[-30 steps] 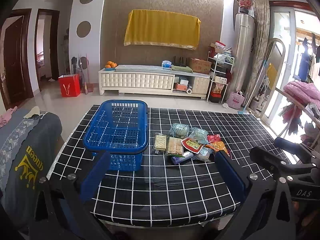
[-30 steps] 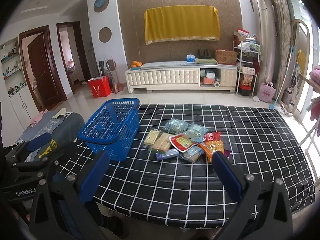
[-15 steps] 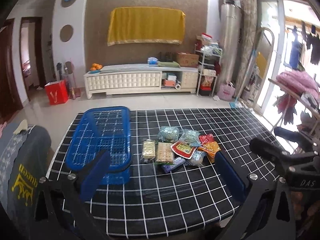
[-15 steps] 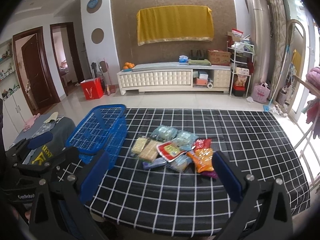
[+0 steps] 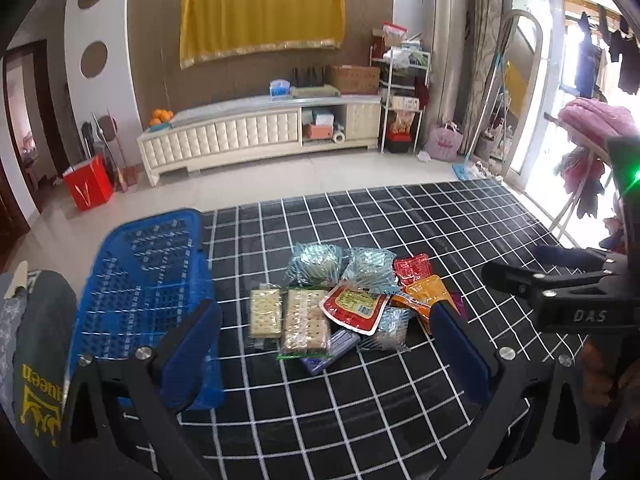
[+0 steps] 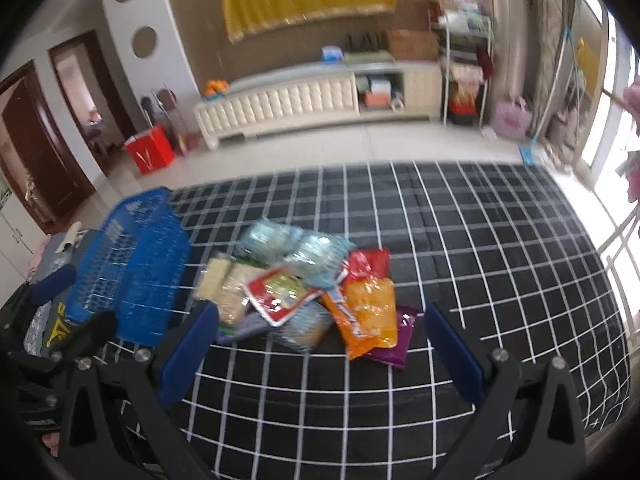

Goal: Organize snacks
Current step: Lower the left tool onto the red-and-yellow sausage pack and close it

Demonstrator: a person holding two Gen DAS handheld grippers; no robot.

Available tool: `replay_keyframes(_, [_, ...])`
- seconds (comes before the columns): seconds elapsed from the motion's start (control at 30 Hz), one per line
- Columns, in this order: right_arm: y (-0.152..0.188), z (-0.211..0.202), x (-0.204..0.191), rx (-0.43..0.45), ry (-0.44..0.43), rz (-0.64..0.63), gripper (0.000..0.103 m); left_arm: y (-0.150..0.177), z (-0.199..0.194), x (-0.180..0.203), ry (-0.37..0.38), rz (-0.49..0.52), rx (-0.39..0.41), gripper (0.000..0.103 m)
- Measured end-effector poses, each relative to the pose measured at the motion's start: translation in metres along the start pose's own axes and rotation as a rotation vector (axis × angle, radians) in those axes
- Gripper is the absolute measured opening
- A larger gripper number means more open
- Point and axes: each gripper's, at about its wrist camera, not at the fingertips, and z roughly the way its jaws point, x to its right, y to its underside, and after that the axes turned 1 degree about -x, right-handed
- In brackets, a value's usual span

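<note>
**Snack sorting: status at approach, no item yet moved**

**Progress.** The task appears to be at its start. The blue perforated plastic basket point(image 5: 140, 280) stands on the left part of the black cloth with the white grid point(image 5: 400, 400); the part of its interior that shows holds no packet. All snacks lie in one overlapping heap just to the right of the basket, near it but apart from it. The heap contains:

- two clear-wrapped packs of pale crackers point(image 5: 288, 316), side by side at the left edge;
- two silvery blue-green foil packets point(image 5: 340, 264) at the far side;
- a red-bordered pouch with a printed label point(image 5: 354, 306) on top at the centre;
- a small red packet point(image 6: 366, 266);
- an orange foil packet point(image 6: 372, 312);
- a purple packet point(image 6: 394, 334), partly under the orange one.

Every packet remains to be transferred, judging by this layout.

**Tool state.**

- The left gripper point(image 5: 326, 354) hangs above the near side of the heap, jaws spread wide, nothing between them.
- The right gripper point(image 6: 320, 354) is likewise spread wide and empty, facing the heap's near edge. Its body also shows at the right of the left wrist view.

**Change from the earlier frames.** Both cameras now sit closer to the heap and pitch further down onto it: the packets fill more of each view, and the near edge of the cloth has left both views. The right wrist view is motion-blurred, so that gripper is probably advancing. The jaws are as wide as before. Basket and packets keep their arrangement.
</note>
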Motion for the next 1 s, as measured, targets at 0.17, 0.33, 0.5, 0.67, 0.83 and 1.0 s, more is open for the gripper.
replay_keyframes(0.17, [-0.003,0.043,0.02,-0.1,0.022,0.018,0.103,-0.001,0.046,0.0,-0.012,0.002,-0.07,0.103])
replay_keyframes(0.33, [0.002,0.08,0.03,-0.173,0.019,0.002,0.103,0.006,0.08,-0.004,-0.016,-0.004,-0.142,0.103])
replay_keyframes(0.5, [0.012,0.115,0.025,-0.258,0.022,-0.069,0.092,0.016,0.099,-0.004,-0.004,-0.002,-0.203,0.103])
replay_keyframes(0.67, [0.025,0.145,0.024,-0.32,0.039,-0.14,0.069,0.025,0.112,-0.006,0.006,-0.006,-0.253,0.103])
replay_keyframes(0.83, [0.028,0.141,0.029,-0.265,0.021,-0.156,0.029,0.023,0.113,0.002,-0.006,0.018,-0.264,0.103])
replay_keyframes(1.0, [0.023,0.111,0.045,-0.16,-0.043,-0.063,0.024,0.017,0.109,0.01,0.032,0.023,-0.296,0.103])
